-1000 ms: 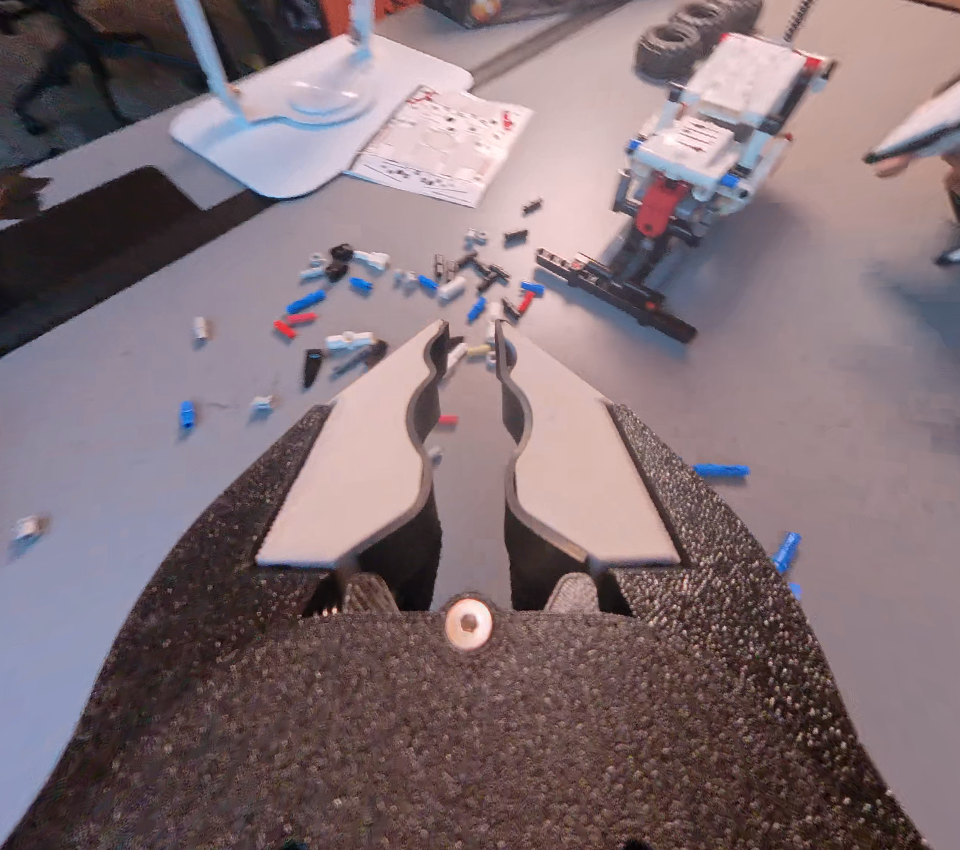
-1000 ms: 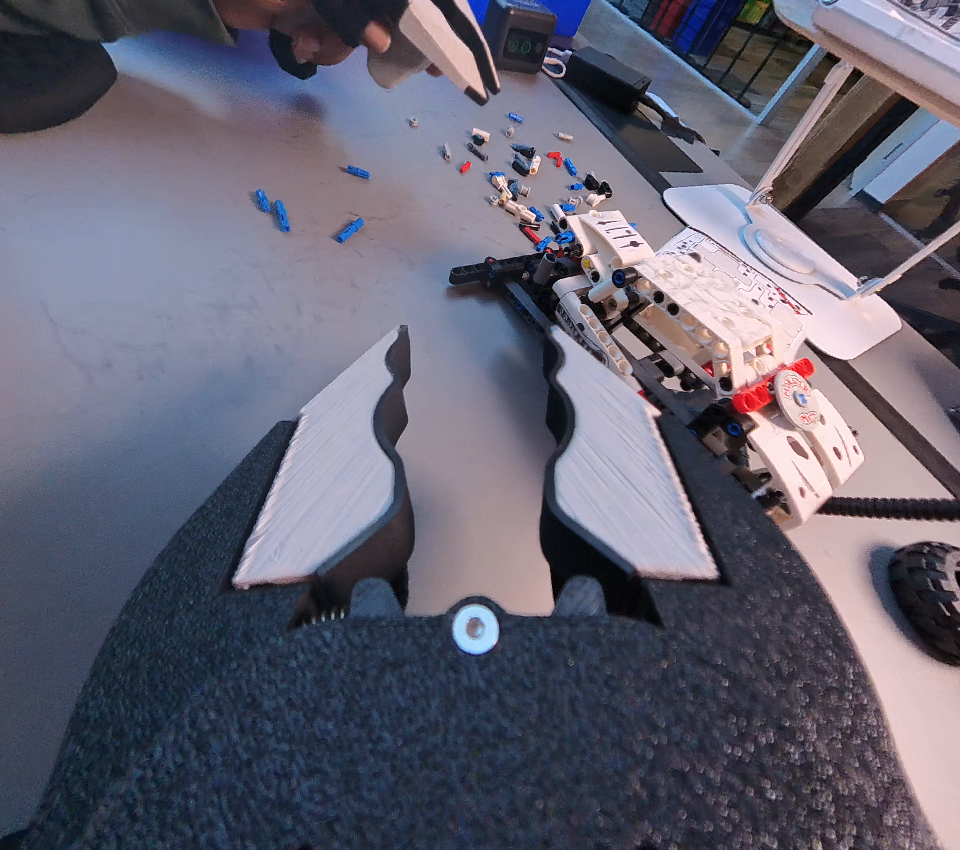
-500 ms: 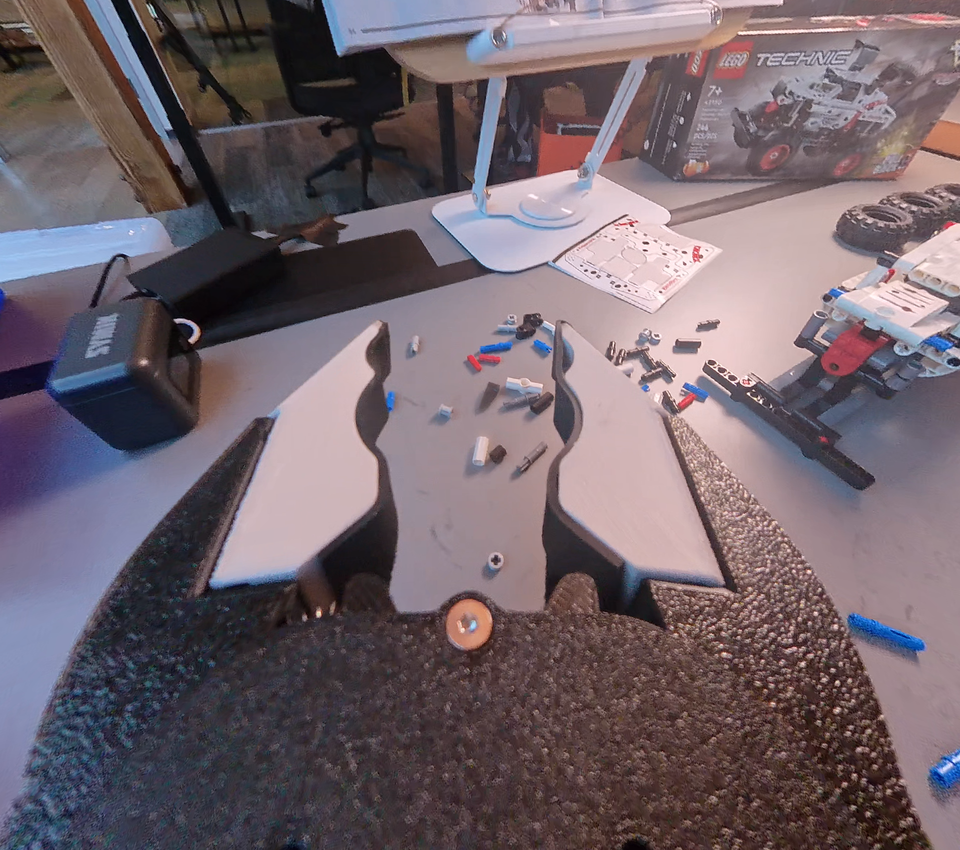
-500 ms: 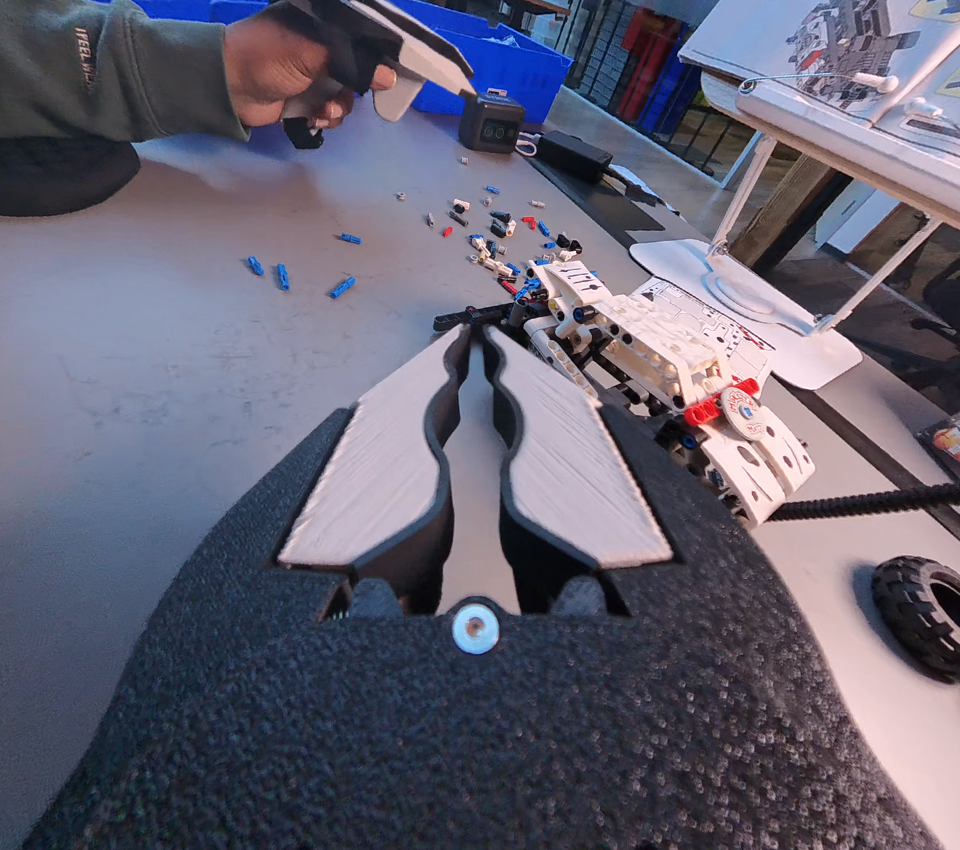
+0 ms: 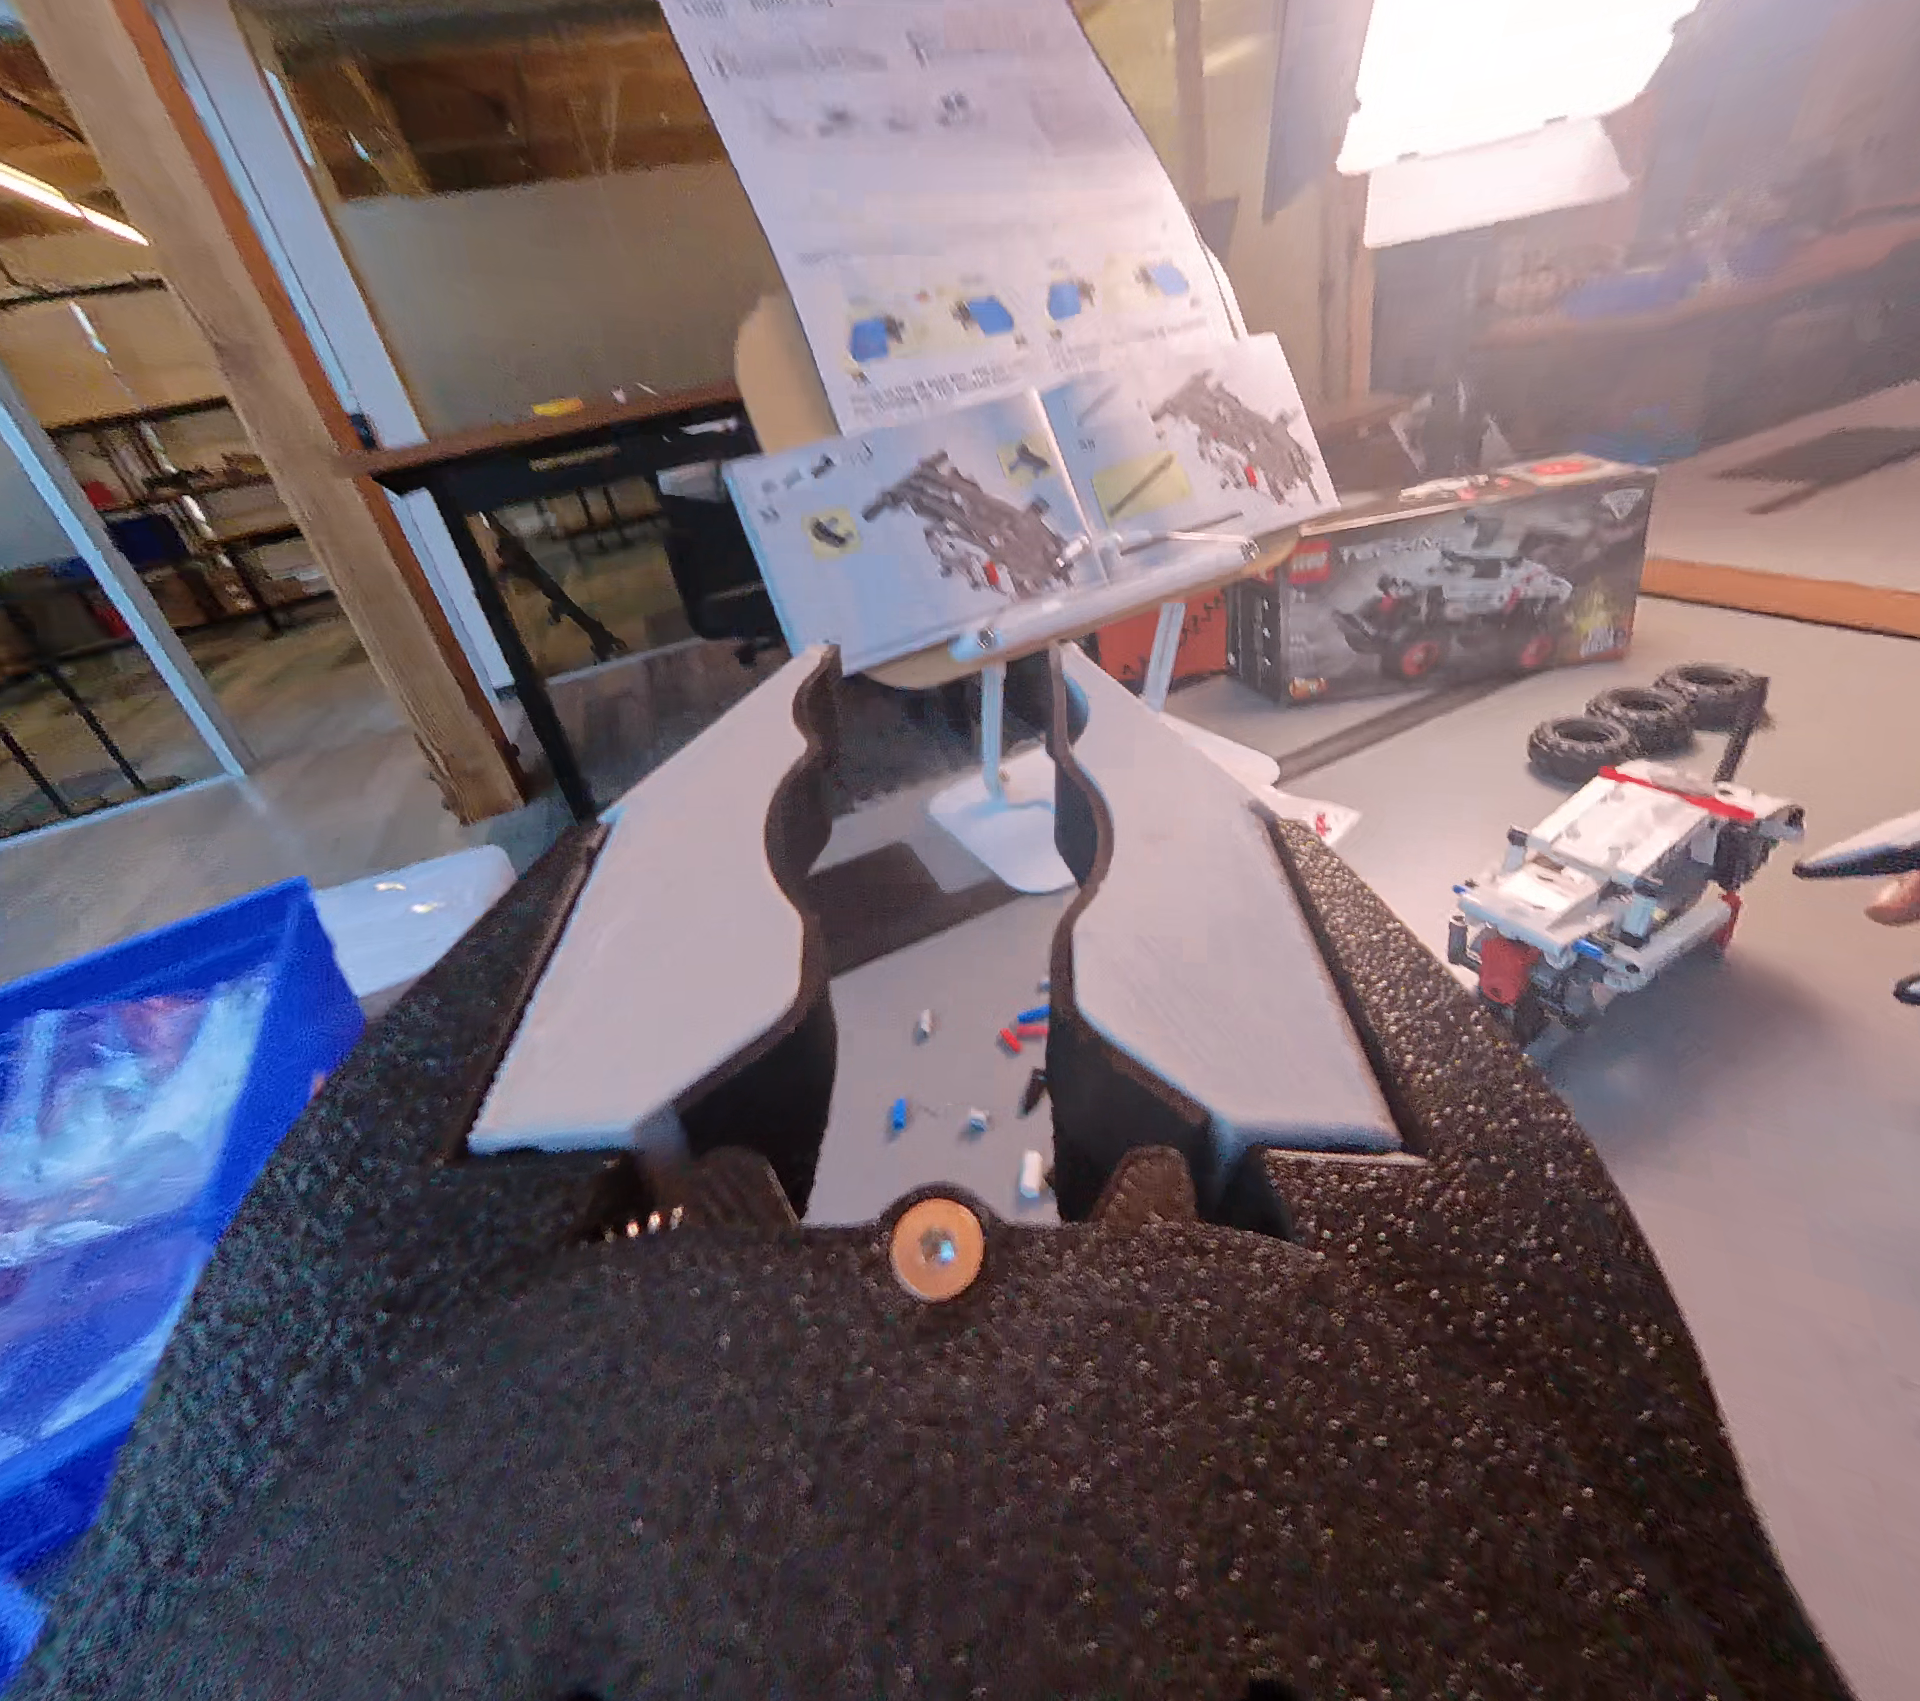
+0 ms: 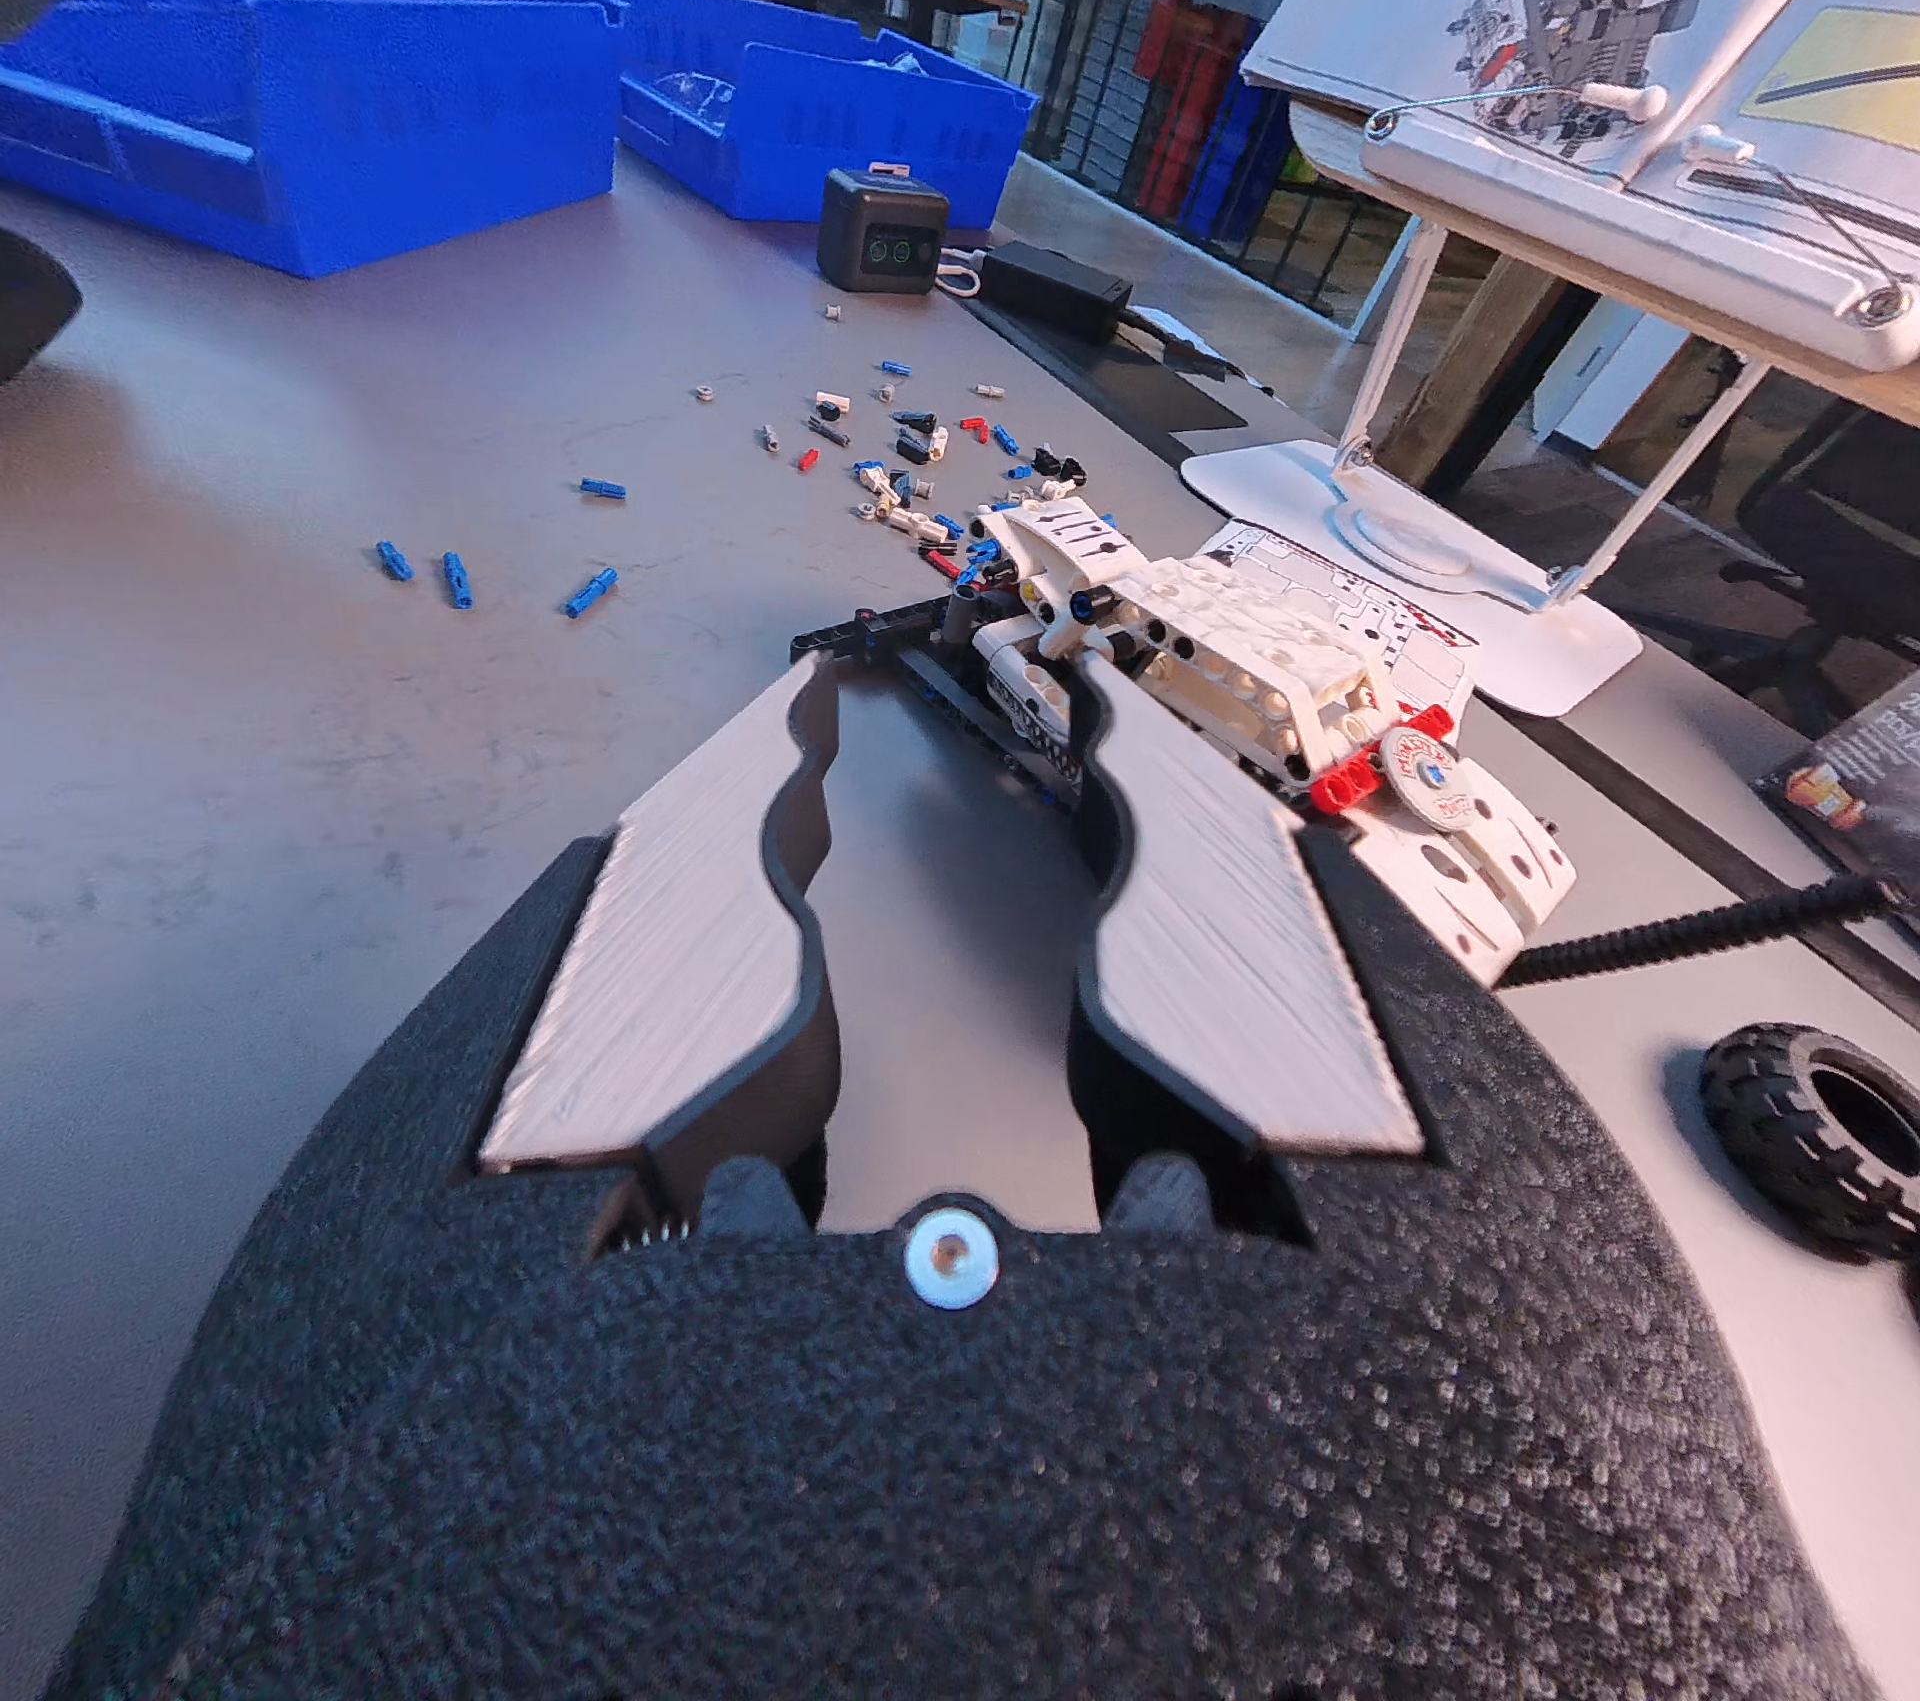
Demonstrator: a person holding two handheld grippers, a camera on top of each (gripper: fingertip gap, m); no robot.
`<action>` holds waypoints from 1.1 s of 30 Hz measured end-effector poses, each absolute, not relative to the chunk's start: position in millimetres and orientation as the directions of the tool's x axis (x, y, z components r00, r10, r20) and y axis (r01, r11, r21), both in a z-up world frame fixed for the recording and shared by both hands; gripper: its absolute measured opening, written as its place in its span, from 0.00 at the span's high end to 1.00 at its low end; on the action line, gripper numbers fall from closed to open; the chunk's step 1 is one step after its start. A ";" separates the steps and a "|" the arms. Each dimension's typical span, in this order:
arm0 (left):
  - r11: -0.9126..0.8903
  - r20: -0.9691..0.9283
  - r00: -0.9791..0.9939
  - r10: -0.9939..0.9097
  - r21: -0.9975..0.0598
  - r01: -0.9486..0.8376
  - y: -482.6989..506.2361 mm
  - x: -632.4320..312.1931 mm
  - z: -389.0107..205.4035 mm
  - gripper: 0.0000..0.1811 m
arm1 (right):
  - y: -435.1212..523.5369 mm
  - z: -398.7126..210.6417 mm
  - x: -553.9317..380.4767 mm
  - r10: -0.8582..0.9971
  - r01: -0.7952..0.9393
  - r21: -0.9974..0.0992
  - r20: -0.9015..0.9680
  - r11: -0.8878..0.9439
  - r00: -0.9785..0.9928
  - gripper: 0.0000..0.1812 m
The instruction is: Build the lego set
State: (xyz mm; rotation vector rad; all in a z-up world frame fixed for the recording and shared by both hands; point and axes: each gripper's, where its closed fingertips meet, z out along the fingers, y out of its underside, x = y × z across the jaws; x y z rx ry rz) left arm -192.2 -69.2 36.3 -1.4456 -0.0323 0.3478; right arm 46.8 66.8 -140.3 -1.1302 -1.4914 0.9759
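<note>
The half-built white lego vehicle [image 6: 1226,664] with a black bar at its front lies on the grey table [image 6: 312,768], just past my right gripper [image 6: 951,695], which is open and empty. Loose small parts [image 6: 904,456] are scattered beyond it. My left gripper [image 5: 938,685] is open and empty, held high and pointing towards the instruction booklet [image 5: 997,363] on its white stand. Below it lie a few small parts [image 5: 966,1059]. The vehicle [image 5: 1621,862] is to its right, with the right gripper's tip [image 5: 1860,856] at the frame edge.
Blue bins [image 6: 312,124] and a black cube device [image 6: 883,233] stand at the far left of the table. Black tyres [image 5: 1642,716] and the set's box [image 5: 1455,591] lie behind the vehicle. One tyre [image 6: 1829,1132] is near my right gripper. Several blue pins [image 6: 457,576] lie apart. Across from one pair of fingers to the other is roughly 35 cm.
My left gripper has opened, risen and tilted up from the loose parts towards the booklet. My right gripper nearly shut half a second ago and is open again.
</note>
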 end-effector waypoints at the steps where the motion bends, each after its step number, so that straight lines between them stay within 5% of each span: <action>1: 0.100 -0.204 0.939 0.277 -0.966 -0.239 -85.3 -197.9 53.8 0.76 | 67.7 -139.1 46.5 0.972 0.173 -0.957 0.227 0.235 -0.065 0.76; 6: -0.045 -0.335 0.812 0.478 -0.932 -0.358 -180.7 -267.9 106.6 0.79 | 56.5 -138.3 44.7 0.964 0.174 -0.949 0.256 0.264 -0.068 0.76; 12: -0.433 -0.308 0.834 0.457 -0.896 -0.093 -252.7 -368.6 37.7 0.81 | 45.4 -141.2 40.4 0.955 0.180 -0.939 0.279 0.293 -0.100 0.77; 15: -0.649 -0.338 0.875 0.347 -0.760 -0.036 -269.5 -395.3 -36.0 0.85 | 43.6 -145.4 39.3 0.953 0.195 -0.933 0.286 0.302 -0.105 0.78; 19: -0.892 -0.399 0.898 0.185 -0.451 -0.017 -291.1 -417.1 -127.3 0.96 | 43.5 -145.8 38.9 0.949 0.200 -0.928 0.303 0.315 -0.093 0.80; 26: -0.994 -0.276 0.960 0.036 -0.112 0.005 -311.7 -418.5 -198.2 0.97 | 41.7 -146.7 39.1 0.943 0.206 -0.921 0.321 0.332 -0.083 0.82; 30: -1.000 -0.199 0.980 0.002 -0.013 -0.001 -319.5 -411.4 -212.7 0.90 | 44.6 -146.3 39.0 0.949 0.207 -0.926 0.307 0.316 -0.076 0.83; 33: -0.998 -0.207 0.977 0.043 -0.052 0.033 -311.9 -419.3 -212.1 0.87 | 45.5 -146.3 39.1 0.952 0.207 -0.929 0.297 0.306 -0.077 0.84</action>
